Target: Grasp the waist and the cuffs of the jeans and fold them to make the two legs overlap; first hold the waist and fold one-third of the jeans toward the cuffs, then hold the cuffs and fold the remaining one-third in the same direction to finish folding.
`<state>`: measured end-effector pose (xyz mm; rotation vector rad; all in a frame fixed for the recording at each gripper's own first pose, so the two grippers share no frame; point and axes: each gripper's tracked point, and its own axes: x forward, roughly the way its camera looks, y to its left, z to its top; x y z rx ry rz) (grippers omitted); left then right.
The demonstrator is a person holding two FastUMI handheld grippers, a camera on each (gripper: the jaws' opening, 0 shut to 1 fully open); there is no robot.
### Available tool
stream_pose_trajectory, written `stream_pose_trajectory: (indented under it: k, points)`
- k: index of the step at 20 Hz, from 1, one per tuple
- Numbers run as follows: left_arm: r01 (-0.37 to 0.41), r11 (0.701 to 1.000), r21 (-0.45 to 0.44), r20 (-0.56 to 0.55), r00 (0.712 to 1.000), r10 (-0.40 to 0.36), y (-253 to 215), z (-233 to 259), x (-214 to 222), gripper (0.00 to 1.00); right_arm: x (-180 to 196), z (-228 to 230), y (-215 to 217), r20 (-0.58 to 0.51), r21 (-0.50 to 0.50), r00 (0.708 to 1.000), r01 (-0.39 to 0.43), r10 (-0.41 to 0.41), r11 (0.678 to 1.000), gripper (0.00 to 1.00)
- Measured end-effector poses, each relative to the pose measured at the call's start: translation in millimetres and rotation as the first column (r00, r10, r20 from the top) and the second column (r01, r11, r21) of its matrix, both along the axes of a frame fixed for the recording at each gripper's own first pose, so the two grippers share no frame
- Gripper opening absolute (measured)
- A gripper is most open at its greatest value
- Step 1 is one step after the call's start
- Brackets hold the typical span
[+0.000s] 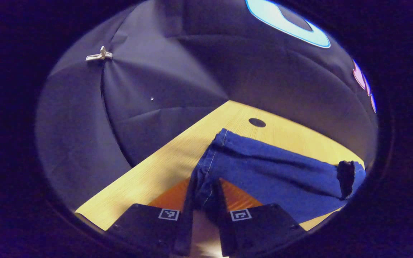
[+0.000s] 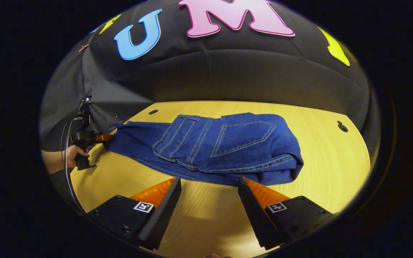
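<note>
In the left gripper view, the left gripper (image 1: pixel 205 200) is clamped on the cuff end of the jeans (image 1: pixel 264 172), which stretch across the wooden table (image 1: pixel 149 172) past a dark hole (image 1: pixel 257 122). In the right gripper view, the right gripper (image 2: pixel 209 190) stands with its fingers apart just short of the folded waist, and far left a hand (image 2: pixel 73 154) holds the other gripper at the cuffs.

Pale wooden table (image 2: pixel 328 157) with round holes (image 1: pixel 257 122), black cloth wall (image 2: pixel 228 75), white clip (image 1: pixel 100 55)

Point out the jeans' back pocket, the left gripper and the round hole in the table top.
back pocket (image 2: pixel 244 138), right gripper view: middle of the stitched pocket panel.
left gripper (image 1: pixel 202 211), left gripper view: between its fingertips, on the pinched denim.
round hole (image 1: pixel 257 122), left gripper view: middle of the dark opening.
</note>
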<state>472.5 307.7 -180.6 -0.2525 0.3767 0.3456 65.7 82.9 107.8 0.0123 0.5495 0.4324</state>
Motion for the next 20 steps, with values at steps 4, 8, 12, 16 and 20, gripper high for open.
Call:
stream_pose_trajectory:
  k: [4, 8, 12, 16, 20]
  points:
    - [0.032, 0.999, -0.026, 0.006, 0.999, -0.032, -4.4, -0.8, 1.5, 0.25, 6.3, -2.1, -3.2, 0.013, -0.02, 0.999, 0.042, -0.041, 0.999, 0.98]
    - [0.02, 0.994, -0.103, 0.039, 0.999, -0.016, -10.7, 3.6, -4.3, 0.12, 15.0, 11.5, -11.3, 0.038, -0.005, 0.997, 0.073, -0.073, 0.997, 0.98]
    - [-0.002, 0.995, -0.098, 0.069, 0.998, 0.008, -10.1, 38.5, -4.3, 0.09, 26.1, 42.6, -33.7, 0.081, 0.015, 0.989, 0.12, -0.121, 0.993, 0.97]
    - [0.068, 0.995, -0.076, 0.217, 0.975, -0.05, -65.5, 136.7, -9.1, 0.08, 35.5, 69.7, -73.3, 0.123, -0.007, 0.976, 0.184, -0.182, 0.983, 0.97]
    - [0.214, 0.977, 0.019, 0.321, 0.924, -0.209, -180.6, 230.9, -11.1, 0.08, 35.1, 94.0, -113.8, 0.167, -0.042, 0.96, 0.234, -0.225, 0.971, 0.98]
